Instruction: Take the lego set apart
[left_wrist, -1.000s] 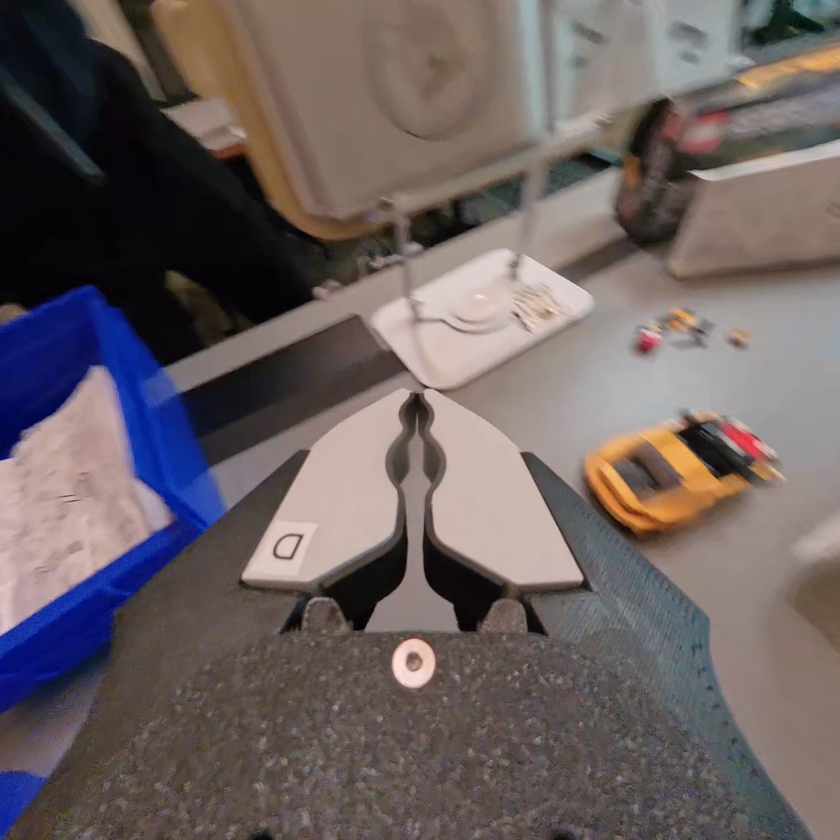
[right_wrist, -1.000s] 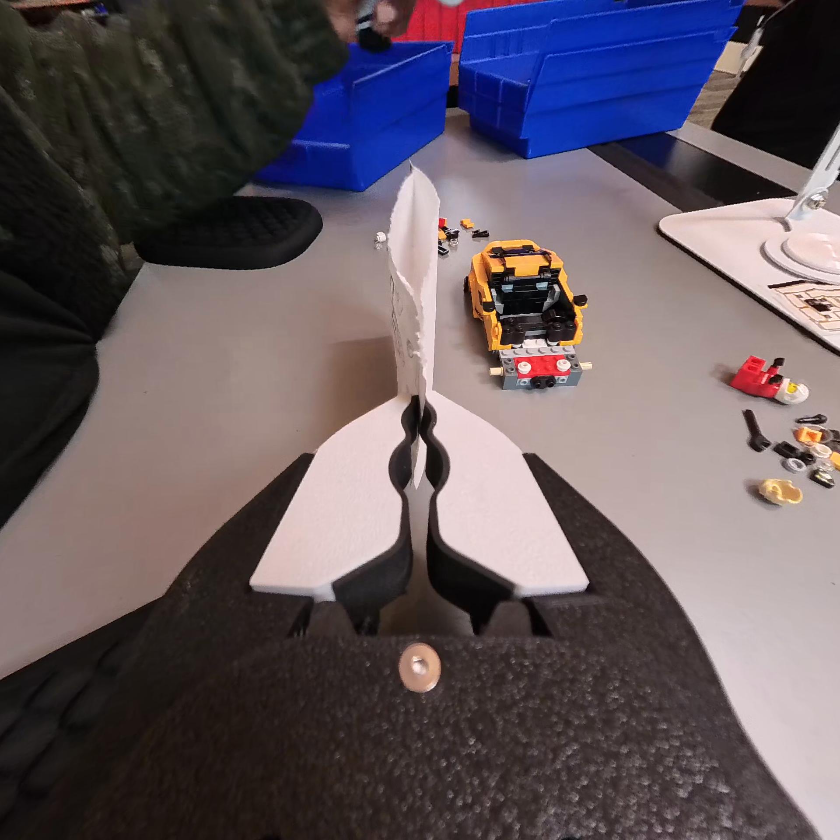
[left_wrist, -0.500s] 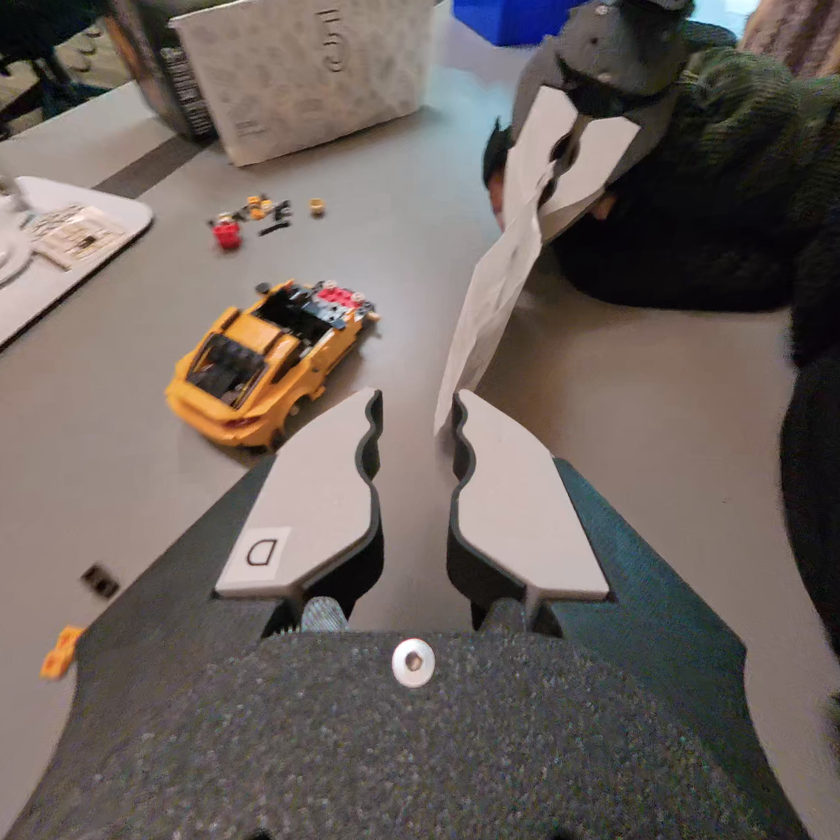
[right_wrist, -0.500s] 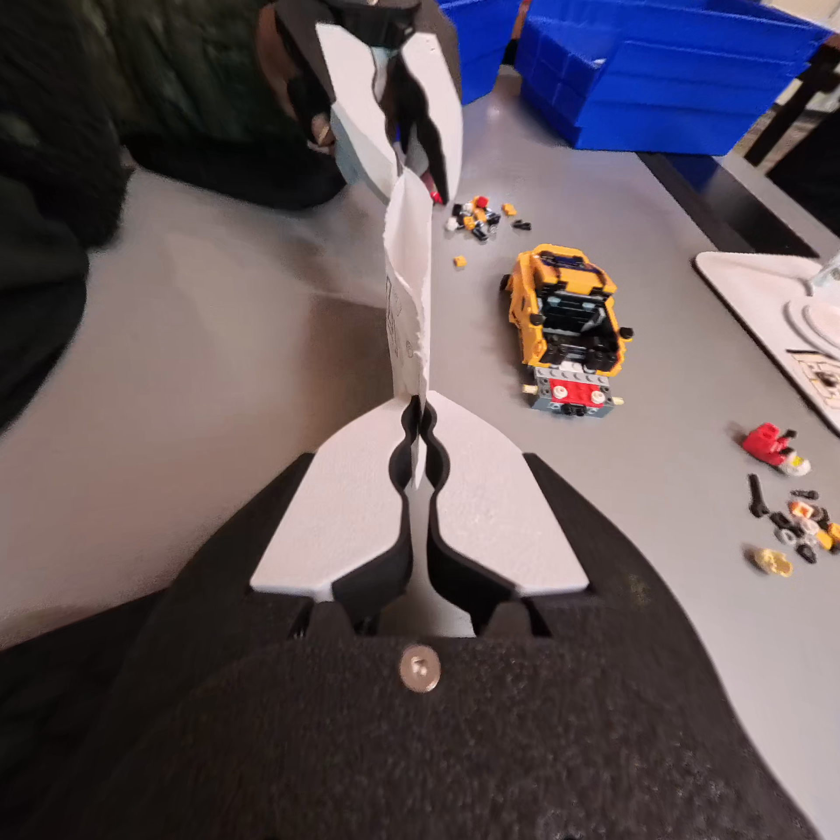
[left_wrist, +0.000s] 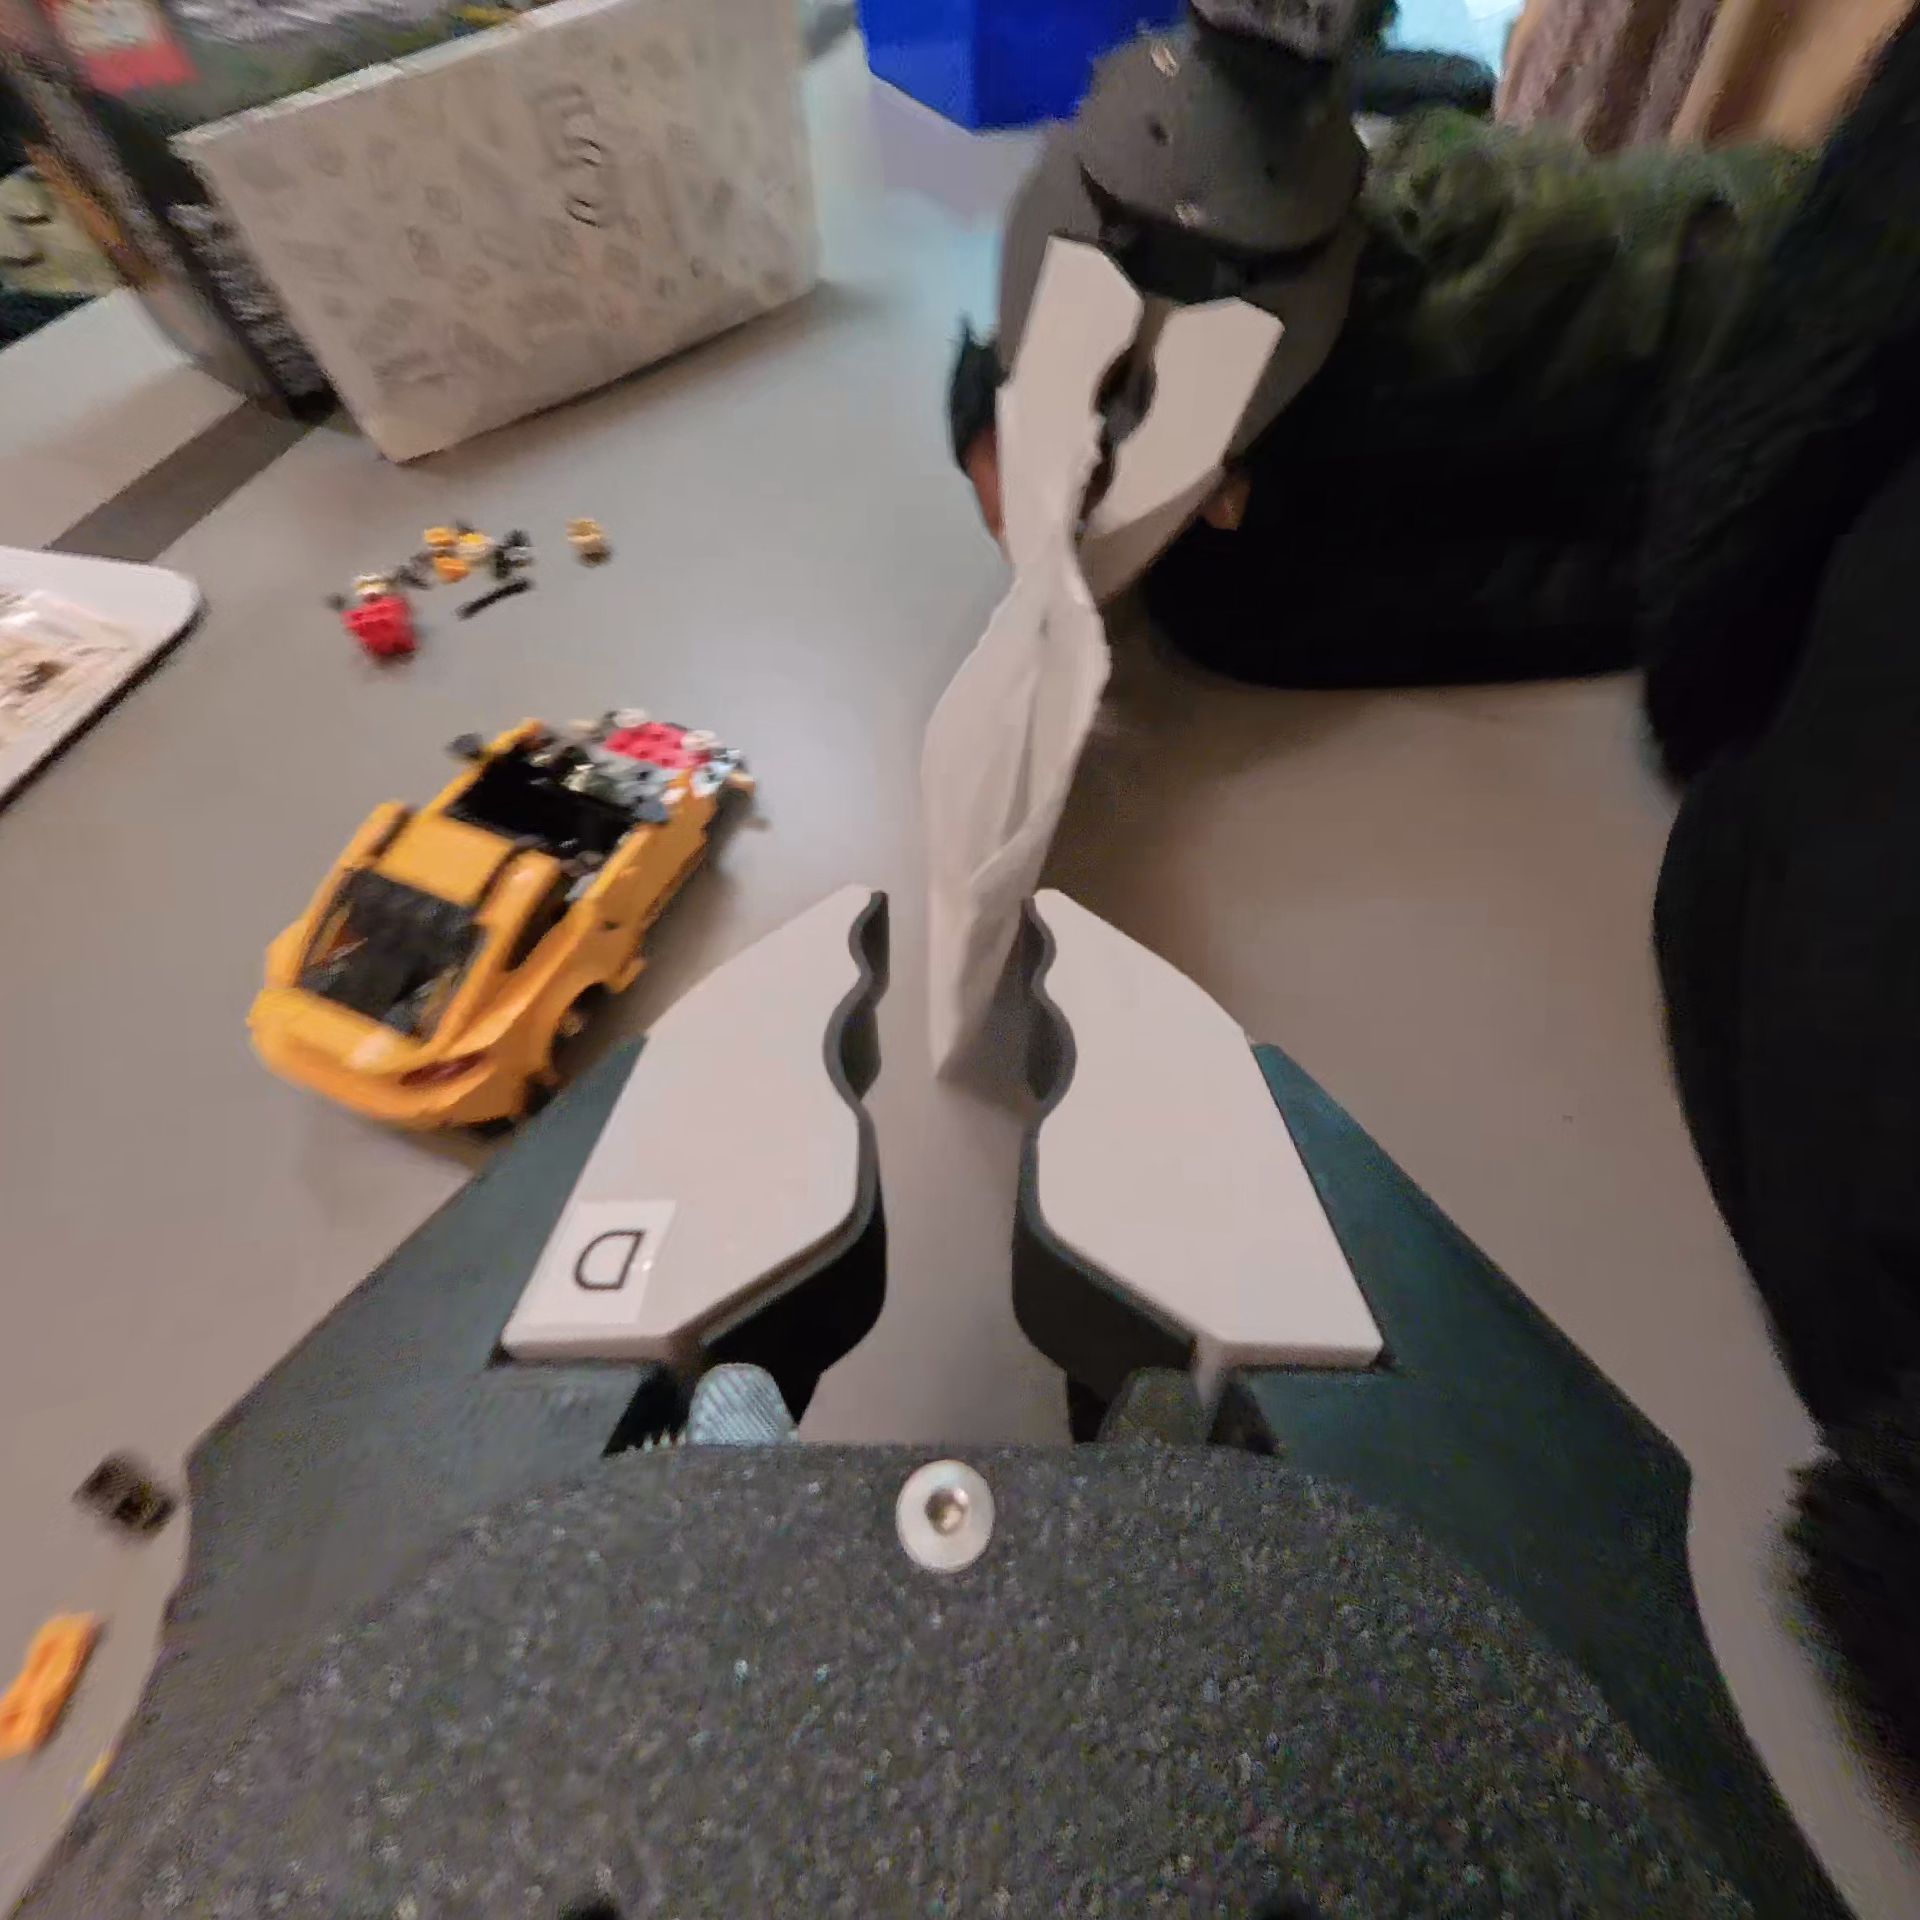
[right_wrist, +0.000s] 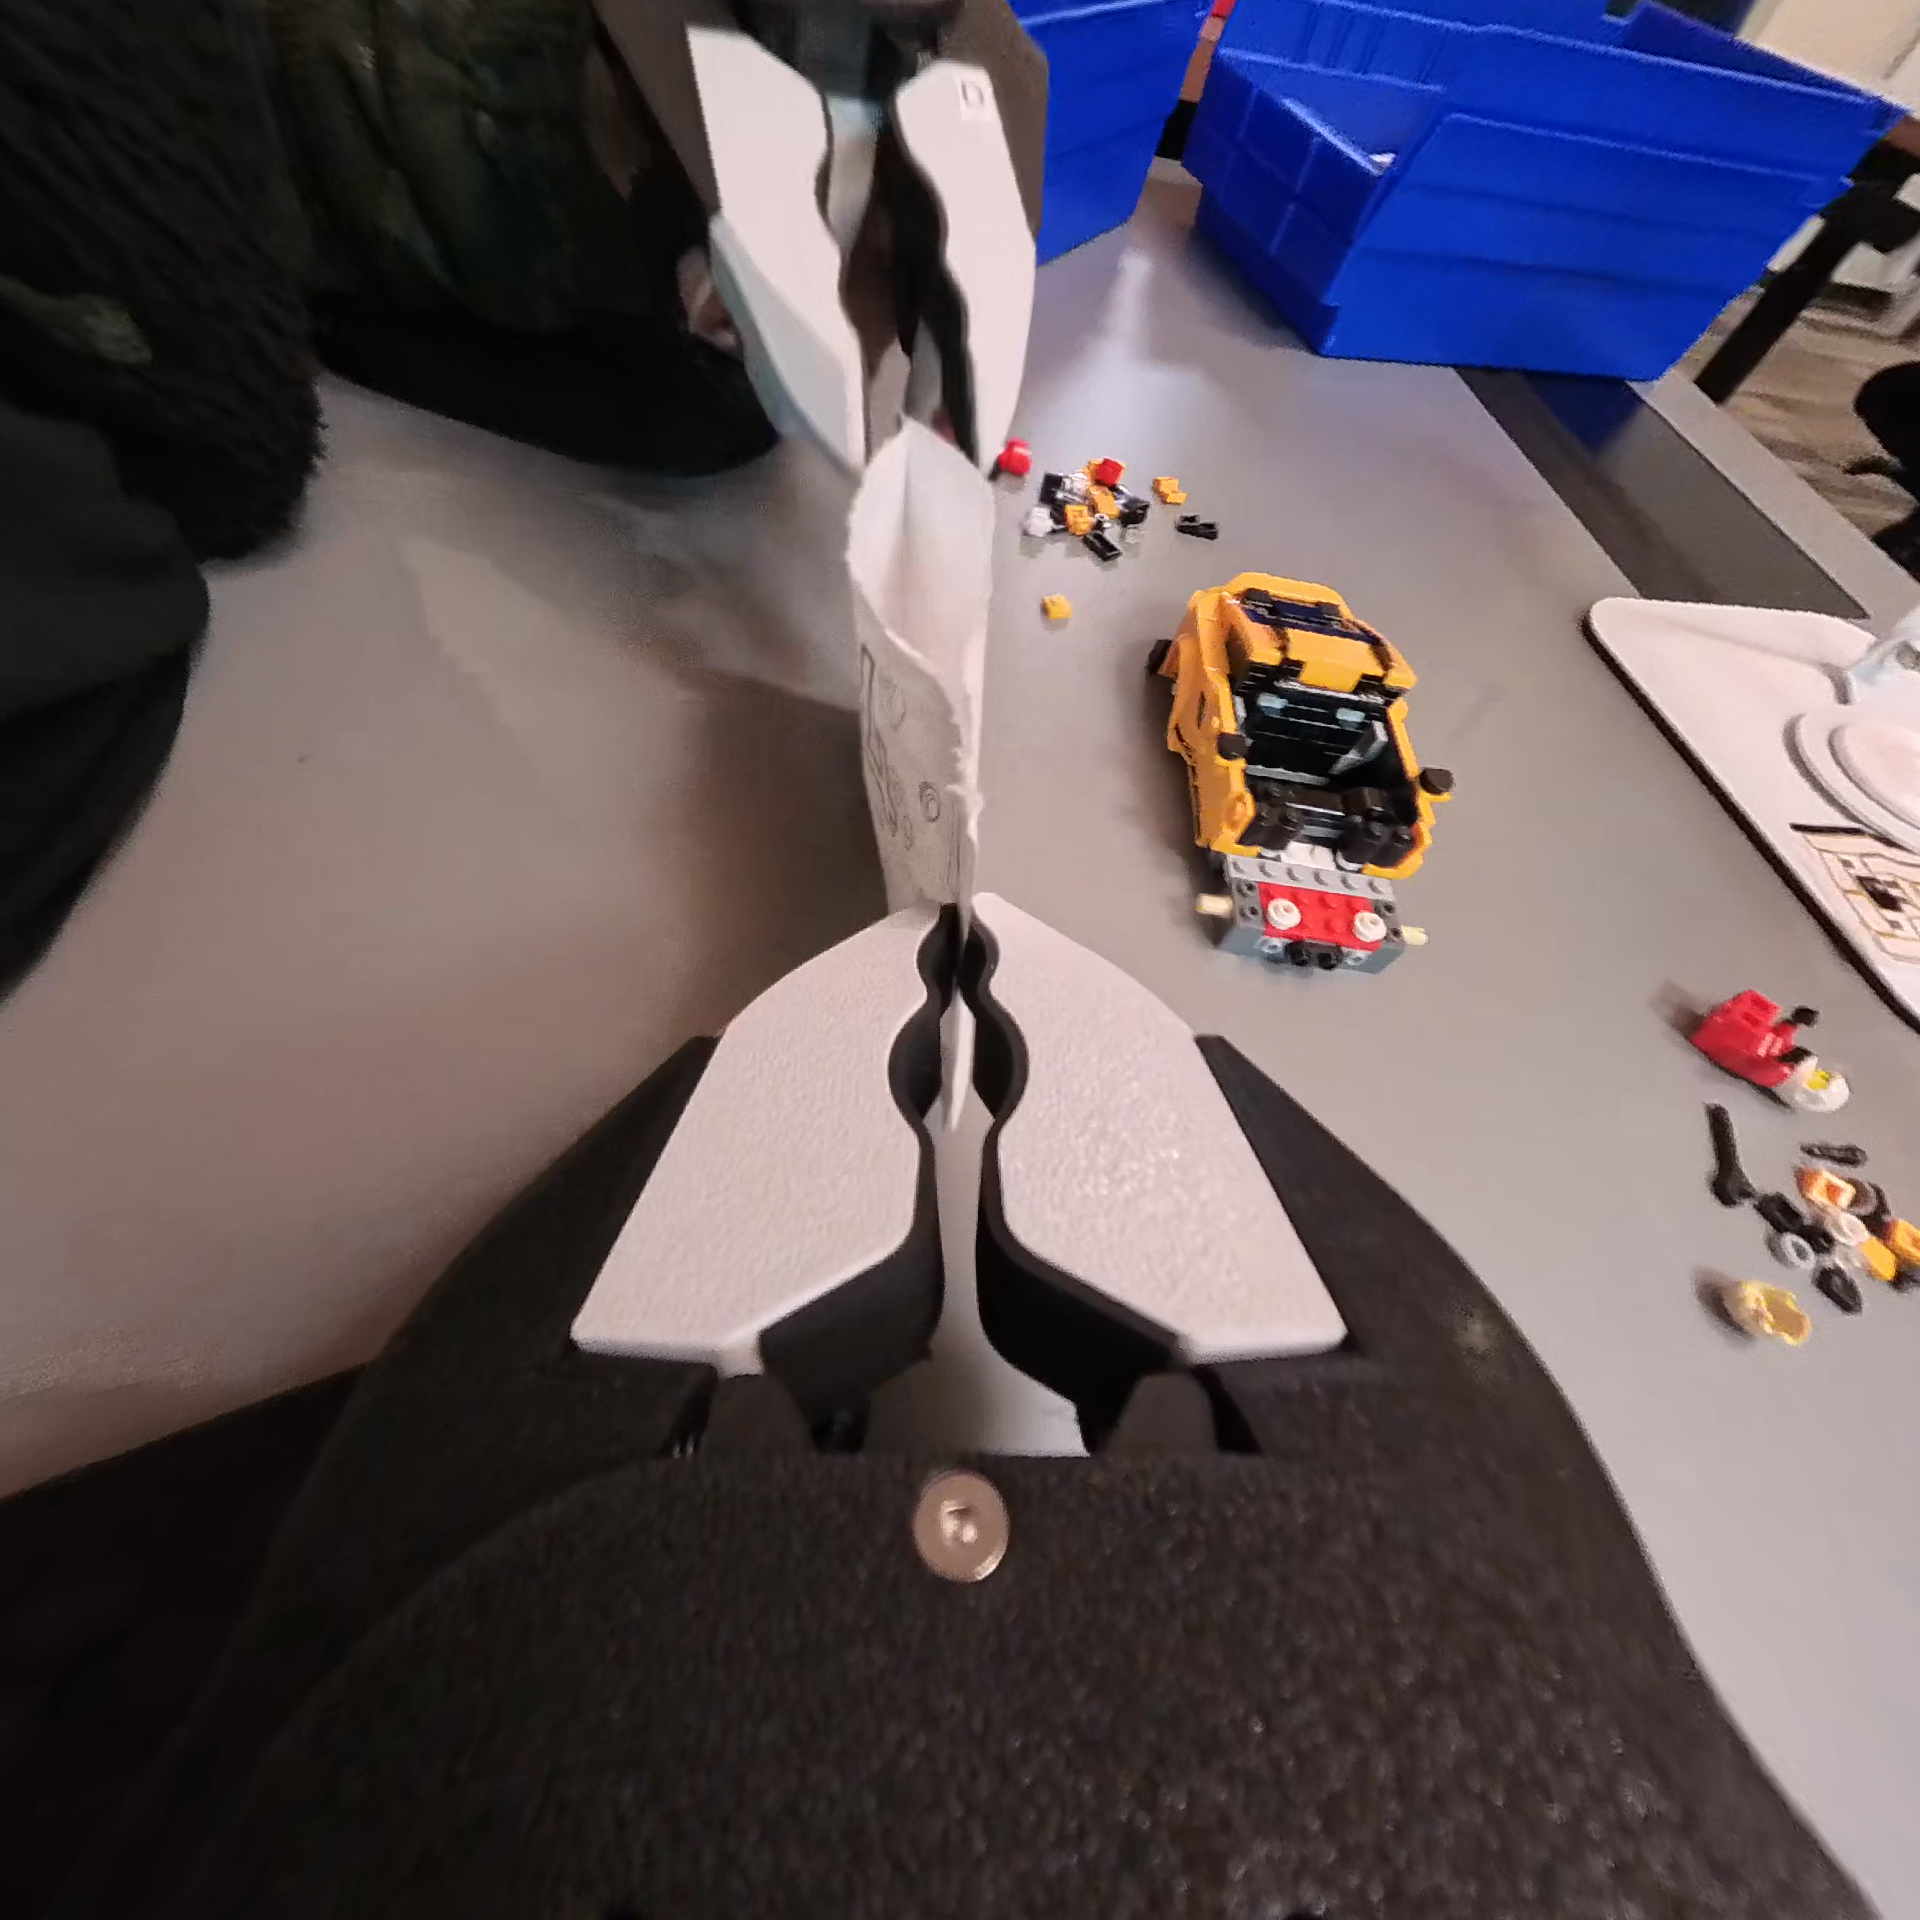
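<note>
Right gripper (right_wrist: 958, 920): fingers clamped on the near end of a white paper strip (right_wrist: 920, 675), which is held above the grey table (right_wrist: 468, 883). Left gripper (left_wrist: 956, 961): fingers parted, the strip's far end (left_wrist: 1003, 790) lying between them (contact cannot be told). Yellow lego car (right_wrist: 1299, 748): partly stripped, red and grey chassis exposed, seen at 2 o'clock of the right gripper's tips and at 9 o'clock of the left's (left_wrist: 488, 925). Loose bricks (right_wrist: 1101, 504): scattered at 12 o'clock beyond the car; a second cluster (right_wrist: 1829, 1236) at 4 o'clock. Blue bins (right_wrist: 1507, 208): noted at the table's far edge. White box (left_wrist: 499, 218): noted in the left wrist view at 11 o'clock.
</note>
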